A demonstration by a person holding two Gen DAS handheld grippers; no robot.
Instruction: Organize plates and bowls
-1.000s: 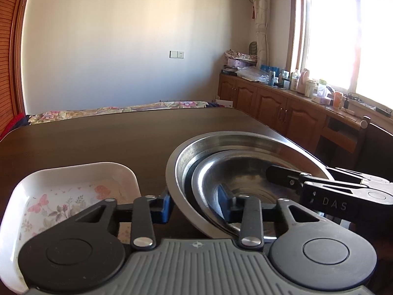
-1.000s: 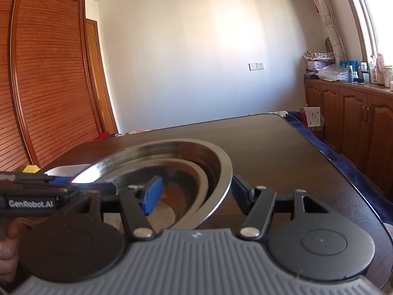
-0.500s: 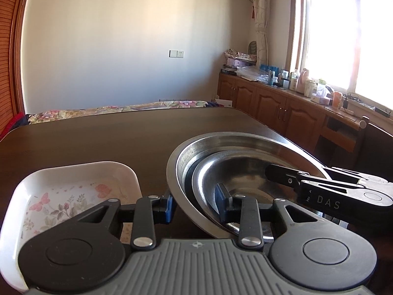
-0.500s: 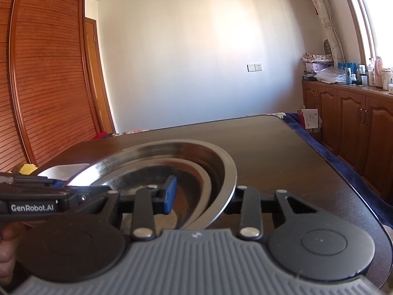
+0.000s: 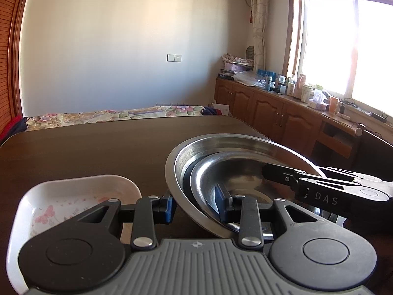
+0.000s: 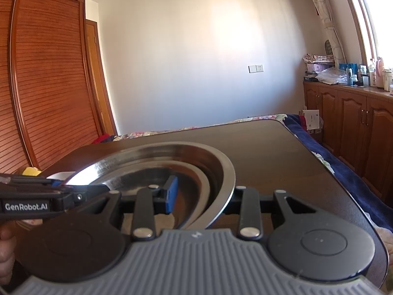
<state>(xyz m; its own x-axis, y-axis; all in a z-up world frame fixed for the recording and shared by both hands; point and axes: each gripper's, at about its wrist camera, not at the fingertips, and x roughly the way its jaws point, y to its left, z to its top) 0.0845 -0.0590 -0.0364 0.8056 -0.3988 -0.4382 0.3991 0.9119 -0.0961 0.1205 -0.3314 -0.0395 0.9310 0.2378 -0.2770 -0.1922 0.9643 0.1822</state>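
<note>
A large steel bowl (image 5: 235,145) sits on the dark wooden table (image 5: 98,147) with a smaller steel bowl (image 5: 235,172) nested inside it. My left gripper (image 5: 196,206) straddles the left rim of both bowls, one finger outside and one inside, closed on the rims. My right gripper (image 6: 203,196) straddles the right rim of the same bowls (image 6: 216,169), its blue-padded finger (image 6: 170,193) inside, closed on the rim. Each gripper shows in the other's view.
A white rectangular dish with a butterfly print (image 5: 73,196) stands just left of the bowls. The table's right edge (image 6: 343,172) drops to a bed with blue bedding. Wooden cabinets line the right wall.
Both grippers have closed in on the rims of the nested bowls. The bowls' right side has risen slightly in the right wrist view.
</note>
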